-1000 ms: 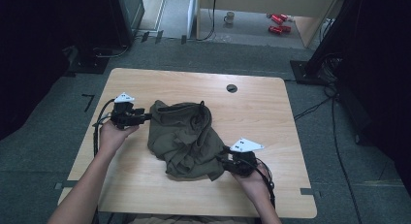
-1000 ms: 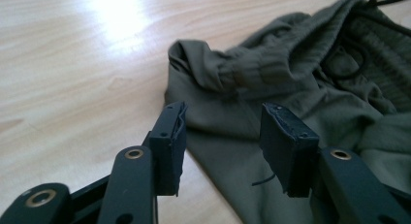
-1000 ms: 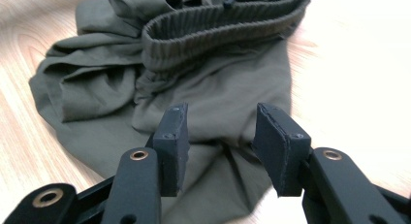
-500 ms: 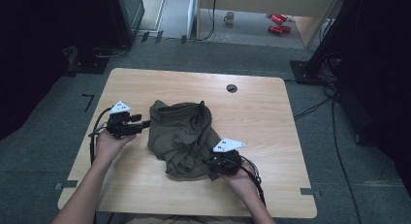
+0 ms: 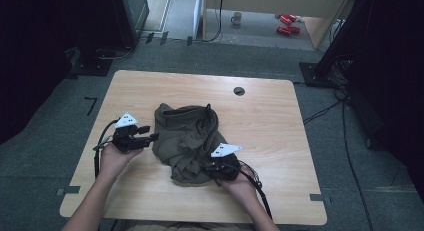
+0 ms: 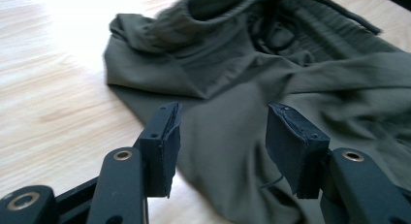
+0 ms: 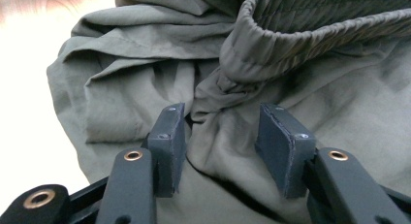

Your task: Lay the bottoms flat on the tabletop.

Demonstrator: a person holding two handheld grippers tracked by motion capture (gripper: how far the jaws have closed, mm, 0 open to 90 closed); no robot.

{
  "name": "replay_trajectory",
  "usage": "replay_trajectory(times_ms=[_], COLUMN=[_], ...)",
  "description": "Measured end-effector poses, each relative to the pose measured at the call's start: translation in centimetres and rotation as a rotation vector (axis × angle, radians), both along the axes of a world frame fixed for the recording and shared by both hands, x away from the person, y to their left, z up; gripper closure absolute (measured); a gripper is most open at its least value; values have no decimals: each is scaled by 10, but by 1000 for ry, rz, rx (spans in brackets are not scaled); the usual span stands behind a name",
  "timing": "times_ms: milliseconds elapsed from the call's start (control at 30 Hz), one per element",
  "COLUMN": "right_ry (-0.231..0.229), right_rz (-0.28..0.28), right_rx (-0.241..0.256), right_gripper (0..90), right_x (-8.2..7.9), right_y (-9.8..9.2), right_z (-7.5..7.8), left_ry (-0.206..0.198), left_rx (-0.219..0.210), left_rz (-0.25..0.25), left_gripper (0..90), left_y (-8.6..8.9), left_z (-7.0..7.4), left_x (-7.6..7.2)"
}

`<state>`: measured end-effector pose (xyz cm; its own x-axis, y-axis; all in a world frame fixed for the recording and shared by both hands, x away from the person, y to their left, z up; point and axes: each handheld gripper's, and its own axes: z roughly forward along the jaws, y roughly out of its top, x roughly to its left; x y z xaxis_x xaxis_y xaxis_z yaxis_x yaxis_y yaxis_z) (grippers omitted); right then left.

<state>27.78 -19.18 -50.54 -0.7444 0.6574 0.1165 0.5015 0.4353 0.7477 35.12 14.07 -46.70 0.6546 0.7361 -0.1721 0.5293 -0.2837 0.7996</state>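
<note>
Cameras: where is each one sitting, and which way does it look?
High view: above the person's side, looking forward and down on the wooden table; both forearms, left tongs, right tongs.
Left gripper view: rides the left tongs, facing the olive drawstring shorts; open jaws.
Right gripper view: rides the right tongs, facing the elastic waistband; open jaws.
All share the shorts.

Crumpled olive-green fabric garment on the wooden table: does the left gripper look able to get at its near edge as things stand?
Probably yes. The left gripper is open, and the crumpled olive-green fabric garment lies right ahead of it, its edge between the jaws, with nothing between. The right gripper works the opposite side, apparently out of the way.
</note>
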Motion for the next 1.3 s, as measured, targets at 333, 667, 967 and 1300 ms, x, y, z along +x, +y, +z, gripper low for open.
replay_trajectory(times_ms=[333, 667, 967, 1300], right_ry=[-64, -54, -88, -99], right_rz=[3, -46, -50, -88], right_rx=[-50, -38, -72, 0], right_gripper=[503, 548, 826, 839], right_x=[3, 11, 10, 19], right_y=[10, 22, 23, 4], right_z=[-1, -12, -4, 17], left_ry=[14, 37, 53, 39], left_rx=[42, 80, 67, 63], left_rz=[-83, -118, -96, -83], left_gripper=[462, 451, 435, 434], left_y=[-26, -36, -31, -29], left_z=[-21, -39, -46, -49], left_x=[-19, -25, -24, -28])
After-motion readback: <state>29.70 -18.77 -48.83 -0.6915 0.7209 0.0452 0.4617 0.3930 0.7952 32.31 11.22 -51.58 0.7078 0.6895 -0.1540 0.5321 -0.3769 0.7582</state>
